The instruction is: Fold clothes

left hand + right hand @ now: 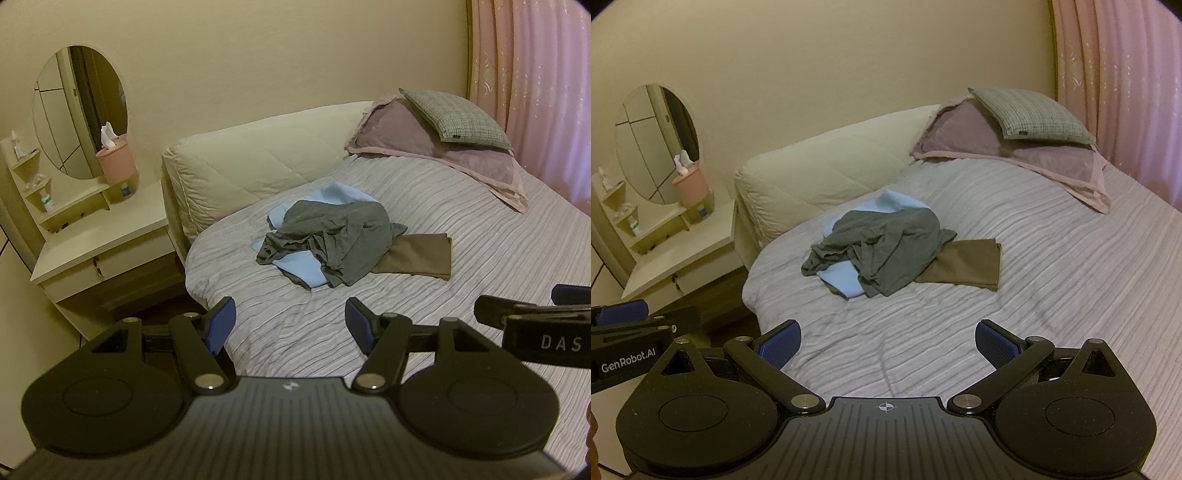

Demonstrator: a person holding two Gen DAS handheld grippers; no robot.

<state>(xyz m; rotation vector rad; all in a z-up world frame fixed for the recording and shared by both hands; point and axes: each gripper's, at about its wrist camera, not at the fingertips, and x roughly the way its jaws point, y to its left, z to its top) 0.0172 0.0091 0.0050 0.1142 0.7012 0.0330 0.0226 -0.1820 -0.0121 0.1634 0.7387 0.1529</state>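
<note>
So the clothes sit in a heap on the bed (461, 258), well away from the pillows (443, 147). A grey top (332, 236) lies crumpled over a blue one (299, 267), and neither is folded. Touching the grey top, on the side nearer the pillows, a brown piece (421, 256) lies flat with straight edges. It may be folded already, but part of it hides under the grey top, so I am not sure. Most of the folding is left: the grey and the blue for sure.

My left gripper (290, 325) has its jaws wide and holds nothing. My right gripper (888, 345) is the same, wide and bare. Both hang over the bed's near end, well apart from the heap.
</note>
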